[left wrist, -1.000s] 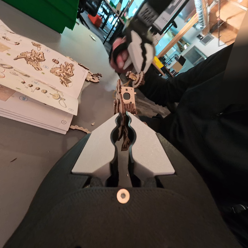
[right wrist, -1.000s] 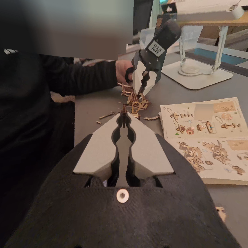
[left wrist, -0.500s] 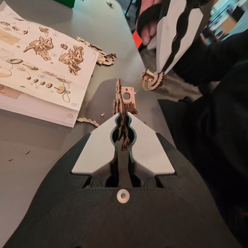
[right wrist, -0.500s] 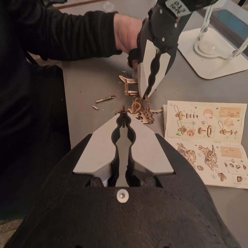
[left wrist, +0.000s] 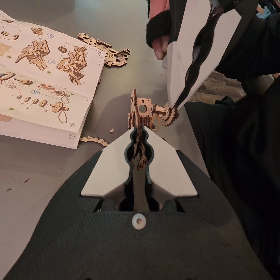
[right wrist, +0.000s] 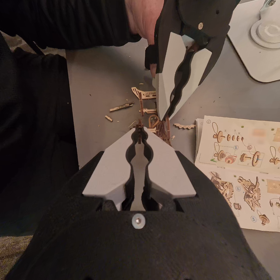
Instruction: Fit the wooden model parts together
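Note:
In the left wrist view my left gripper is shut on the wooden model body and holds it upright just above the grey table. My right gripper comes in from the upper right, shut on a gear-and-axle part. The axle end touches the model's side plate beside its round hole. In the right wrist view my right gripper pinches that part edge-on. The left gripper points down onto the model just beyond and to the right.
An open instruction booklet lies on the left, and shows on the right in the right wrist view. Loose wooden parts, a toothed strip, a frame piece and splinters lie around. A white stand base sits far right. Table edge and a dark-clothed person are close. Spacing between my two grippers at the tips: around 5 centimetres.
My right gripper has brought the gear-and-axle part down and in until its axle meets the model's side plate. Both grippers have drawn closer together over the table, still shut.

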Demonstrator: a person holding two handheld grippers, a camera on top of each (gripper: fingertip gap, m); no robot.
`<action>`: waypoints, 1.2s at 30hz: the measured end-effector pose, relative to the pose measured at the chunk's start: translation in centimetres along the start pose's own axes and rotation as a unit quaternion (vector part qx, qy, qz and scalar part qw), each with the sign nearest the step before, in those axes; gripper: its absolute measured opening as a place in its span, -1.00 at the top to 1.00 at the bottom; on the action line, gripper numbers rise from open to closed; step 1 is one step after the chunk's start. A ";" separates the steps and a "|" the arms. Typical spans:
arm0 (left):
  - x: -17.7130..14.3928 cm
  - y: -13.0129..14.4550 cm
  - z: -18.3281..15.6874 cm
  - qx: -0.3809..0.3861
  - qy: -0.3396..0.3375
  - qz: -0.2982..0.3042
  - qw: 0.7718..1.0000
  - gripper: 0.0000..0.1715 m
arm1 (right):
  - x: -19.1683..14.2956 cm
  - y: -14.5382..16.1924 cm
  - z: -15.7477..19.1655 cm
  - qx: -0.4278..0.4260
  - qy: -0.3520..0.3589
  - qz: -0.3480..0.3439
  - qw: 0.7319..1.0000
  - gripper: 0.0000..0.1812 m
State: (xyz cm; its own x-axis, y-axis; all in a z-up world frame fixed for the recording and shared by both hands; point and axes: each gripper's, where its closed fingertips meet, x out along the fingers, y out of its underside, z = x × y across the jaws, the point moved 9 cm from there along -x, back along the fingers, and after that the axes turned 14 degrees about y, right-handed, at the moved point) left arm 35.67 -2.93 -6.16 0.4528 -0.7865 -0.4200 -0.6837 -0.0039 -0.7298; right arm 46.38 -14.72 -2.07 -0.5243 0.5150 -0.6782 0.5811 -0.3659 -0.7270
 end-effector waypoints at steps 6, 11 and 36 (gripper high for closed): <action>0.2 -0.1 -0.2 0.003 -0.002 0.006 1.000 0.96 | 0.5 -0.1 -0.1 0.001 0.007 0.025 1.000 1.00; 0.3 -0.1 -0.2 0.006 -0.002 0.008 1.000 0.96 | 0.7 0.2 -0.4 0.012 0.007 0.039 0.999 1.00; 0.6 -0.7 -1.0 0.065 -0.035 0.026 0.997 0.96 | 0.4 1.1 -1.0 0.109 -0.001 0.011 0.994 1.00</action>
State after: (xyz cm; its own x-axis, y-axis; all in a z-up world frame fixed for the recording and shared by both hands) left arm 35.86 -3.97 -5.38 0.4604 -0.7392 -0.4916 -0.6296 0.1185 -0.7678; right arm 47.45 -14.17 -3.02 -0.5135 0.5034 -0.6949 0.4448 -0.5363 -0.7173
